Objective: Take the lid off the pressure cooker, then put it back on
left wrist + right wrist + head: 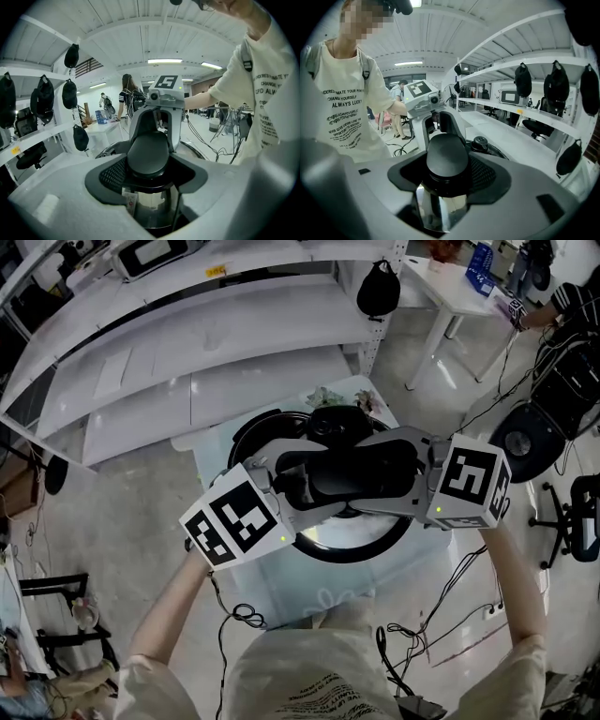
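Observation:
The pressure cooker (370, 549) stands on a small white table, its steel lid (150, 200) under a long black lid handle (361, 470). My left gripper (302, 486) holds the handle's left end, and my right gripper (414, 474) holds its right end. In the left gripper view the handle (147, 152) fills the gap between the wide jaws, and the right gripper (159, 110) faces me. The right gripper view shows the handle (446, 154) clamped the same way, above the shiny lid (433, 206). A black valve knob (479, 143) sits beyond the handle.
White shelves (187, 362) run along the far side, with black bags (378, 287) hung on their posts. A white table (459, 287) and an office chair (530, 437) stand at the right. Cables (412, 643) lie on the floor near the person's feet.

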The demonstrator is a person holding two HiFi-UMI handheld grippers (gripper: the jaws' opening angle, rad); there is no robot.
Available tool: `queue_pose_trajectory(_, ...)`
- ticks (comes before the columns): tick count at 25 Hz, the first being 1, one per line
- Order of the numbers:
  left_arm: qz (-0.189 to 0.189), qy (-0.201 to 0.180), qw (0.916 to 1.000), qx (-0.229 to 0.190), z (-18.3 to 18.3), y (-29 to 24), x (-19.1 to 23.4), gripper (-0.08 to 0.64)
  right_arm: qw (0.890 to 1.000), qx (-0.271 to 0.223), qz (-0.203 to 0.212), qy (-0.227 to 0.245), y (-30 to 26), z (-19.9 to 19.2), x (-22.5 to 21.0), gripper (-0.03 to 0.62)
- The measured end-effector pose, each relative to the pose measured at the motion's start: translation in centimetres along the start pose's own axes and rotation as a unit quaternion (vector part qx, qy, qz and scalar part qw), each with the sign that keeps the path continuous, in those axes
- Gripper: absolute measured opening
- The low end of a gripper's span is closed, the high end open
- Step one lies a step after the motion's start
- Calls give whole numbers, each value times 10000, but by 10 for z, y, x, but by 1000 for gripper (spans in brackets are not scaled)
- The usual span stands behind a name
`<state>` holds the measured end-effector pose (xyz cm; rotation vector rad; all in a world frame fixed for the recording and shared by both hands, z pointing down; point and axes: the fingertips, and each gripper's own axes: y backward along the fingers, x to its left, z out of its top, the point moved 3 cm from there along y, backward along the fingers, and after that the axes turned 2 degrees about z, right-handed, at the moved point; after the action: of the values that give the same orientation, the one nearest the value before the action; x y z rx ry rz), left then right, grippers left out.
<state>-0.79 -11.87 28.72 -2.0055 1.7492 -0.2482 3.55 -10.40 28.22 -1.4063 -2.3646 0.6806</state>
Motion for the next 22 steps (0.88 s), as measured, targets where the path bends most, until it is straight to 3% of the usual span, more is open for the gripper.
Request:
queue_pose_trajectory(11, 79, 44, 9998, 202, 31, -53, -31, 282, 10000, 28, 33, 2, 56, -38, 9, 276)
queue_pose_trajectory(22, 313, 318, 9983, 385, 56, -116, -60, 282, 9988, 169, 438, 110, 110, -88, 10, 276)
